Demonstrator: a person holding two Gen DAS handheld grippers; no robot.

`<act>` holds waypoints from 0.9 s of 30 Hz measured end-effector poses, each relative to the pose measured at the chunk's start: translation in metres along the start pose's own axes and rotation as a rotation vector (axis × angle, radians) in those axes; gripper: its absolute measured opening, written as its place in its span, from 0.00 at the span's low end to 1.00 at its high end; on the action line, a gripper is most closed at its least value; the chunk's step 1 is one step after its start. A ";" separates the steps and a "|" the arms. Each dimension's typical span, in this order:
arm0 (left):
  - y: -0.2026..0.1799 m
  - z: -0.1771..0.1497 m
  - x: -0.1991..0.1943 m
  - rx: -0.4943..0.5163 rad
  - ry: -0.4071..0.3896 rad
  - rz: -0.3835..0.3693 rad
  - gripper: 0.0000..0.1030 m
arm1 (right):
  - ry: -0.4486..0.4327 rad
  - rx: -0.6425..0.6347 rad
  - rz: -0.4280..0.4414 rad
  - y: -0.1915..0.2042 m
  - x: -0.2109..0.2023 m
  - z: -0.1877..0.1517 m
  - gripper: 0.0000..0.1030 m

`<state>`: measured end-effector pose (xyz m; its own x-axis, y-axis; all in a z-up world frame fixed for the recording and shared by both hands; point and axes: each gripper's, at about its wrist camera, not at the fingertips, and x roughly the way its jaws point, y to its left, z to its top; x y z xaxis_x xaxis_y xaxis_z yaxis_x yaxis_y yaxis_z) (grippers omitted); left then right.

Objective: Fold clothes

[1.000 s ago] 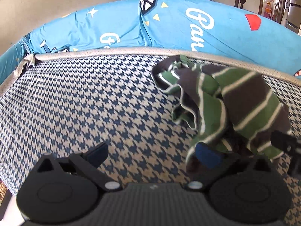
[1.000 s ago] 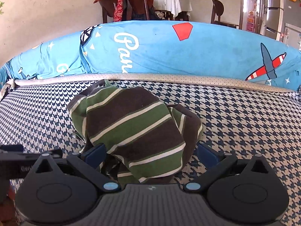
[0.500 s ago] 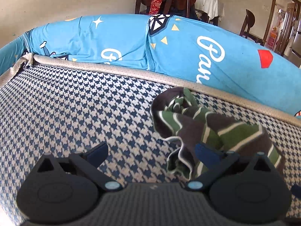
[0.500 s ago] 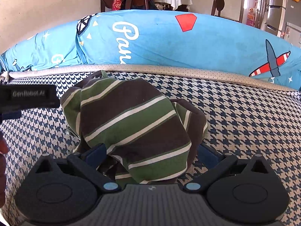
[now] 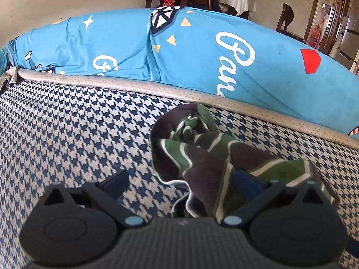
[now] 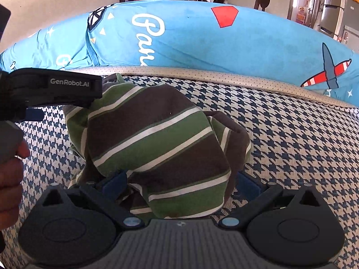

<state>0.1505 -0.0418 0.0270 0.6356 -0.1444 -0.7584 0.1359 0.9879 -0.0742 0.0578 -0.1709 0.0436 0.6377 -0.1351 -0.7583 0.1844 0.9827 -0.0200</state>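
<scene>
Surface: houndstooth seat [image 5: 67, 134], navy and cream, with a beige dotted piping edge [image 5: 101, 81] at the back.
On it: crumpled green-and-brown striped garment [image 6: 157, 139], bunched in a heap.
Behind, on the edge: blue printed cushions [image 6: 202, 40].

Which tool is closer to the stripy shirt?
Right. The right tool has its open fingers on both sides of the stripy shirt. The left tool sits at the shirt's edge, with only one finger against the cloth.
</scene>
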 end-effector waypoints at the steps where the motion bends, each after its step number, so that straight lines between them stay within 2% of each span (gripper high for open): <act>1: -0.001 0.001 0.003 -0.004 0.002 -0.003 1.00 | 0.001 -0.003 -0.001 0.000 0.001 0.001 1.00; 5: -0.003 0.003 0.014 -0.020 0.011 -0.017 1.00 | 0.015 -0.008 0.006 -0.002 0.008 0.003 0.97; 11: -0.003 -0.001 0.026 -0.035 0.047 -0.066 1.00 | 0.050 0.001 0.028 -0.009 0.019 -0.001 0.83; 14: -0.005 -0.006 0.028 -0.029 0.062 -0.102 0.96 | 0.046 0.008 0.055 -0.013 0.018 -0.004 0.71; 18: -0.010 -0.011 0.022 0.006 0.063 -0.163 0.87 | 0.035 0.022 0.045 -0.021 0.013 -0.006 0.56; 27: -0.021 -0.021 0.008 0.081 0.030 -0.212 0.86 | -0.021 0.079 -0.003 -0.048 -0.006 -0.002 0.57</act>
<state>0.1367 -0.0620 0.0093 0.5633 -0.3457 -0.7505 0.3259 0.9276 -0.1827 0.0439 -0.2169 0.0482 0.6526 -0.1416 -0.7443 0.2445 0.9692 0.0299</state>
